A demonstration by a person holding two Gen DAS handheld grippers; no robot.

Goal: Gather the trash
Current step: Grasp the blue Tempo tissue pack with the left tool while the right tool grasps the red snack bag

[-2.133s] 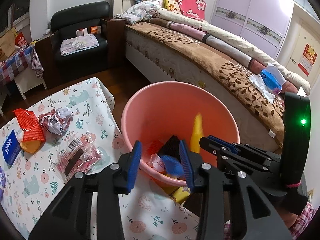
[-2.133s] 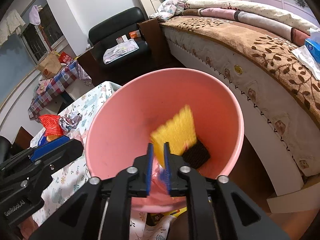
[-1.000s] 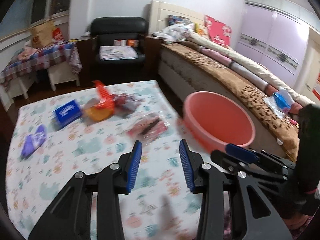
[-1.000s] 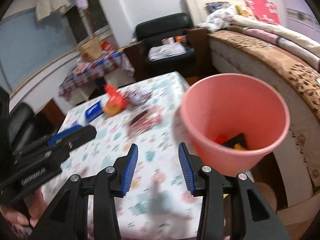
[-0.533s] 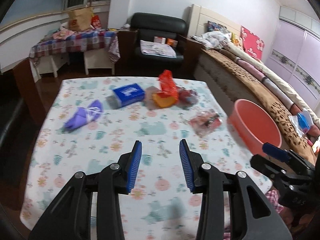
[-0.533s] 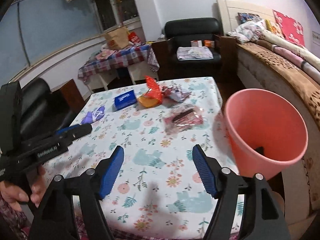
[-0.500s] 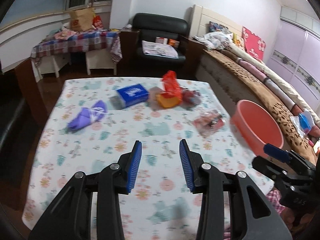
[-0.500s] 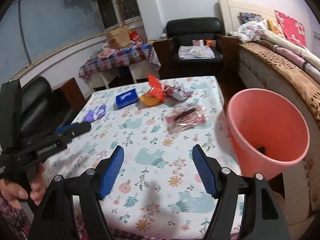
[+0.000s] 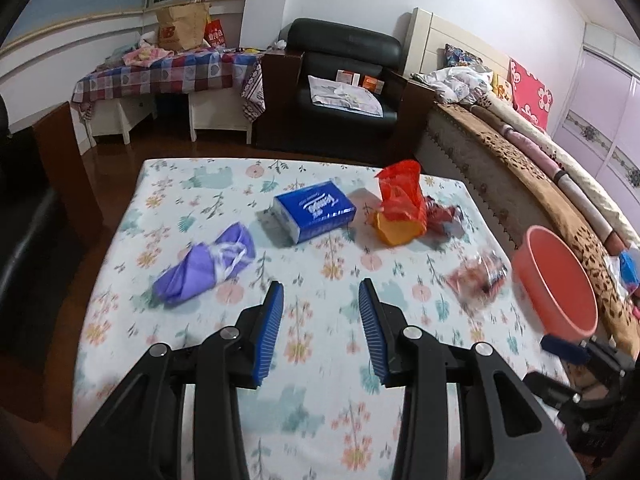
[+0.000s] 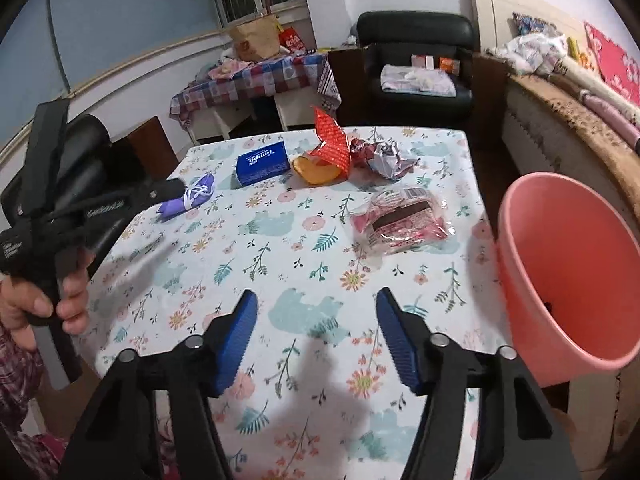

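Both grippers have been drawn back from the pink bucket [image 10: 560, 264] to a place above the near part of the table [image 10: 280, 264], and the bucket, once filling each view, is now seen at the table's right edge. Remaining trash is laid out relative to the bucket, largest first. A blue tissue pack [image 10: 262, 162] lies far from it, toward the back of the table. An orange-and-red bag [image 10: 326, 156] and a crumpled wrapper [image 10: 384, 156] sit beside the pack, nearer the bucket's side. A clear snack packet [image 10: 400, 218] lies closest to the bucket. A purple bundle [image 10: 188, 198] lies farthest from it. All are judged light, soft and crinkly; the packet's film may be slippery, so a pinch at a raised fold is advised. The left gripper [image 9: 320, 304] is held with jaws apart and empty. The right gripper [image 10: 316, 308] is likewise spread wide, holding nothing.
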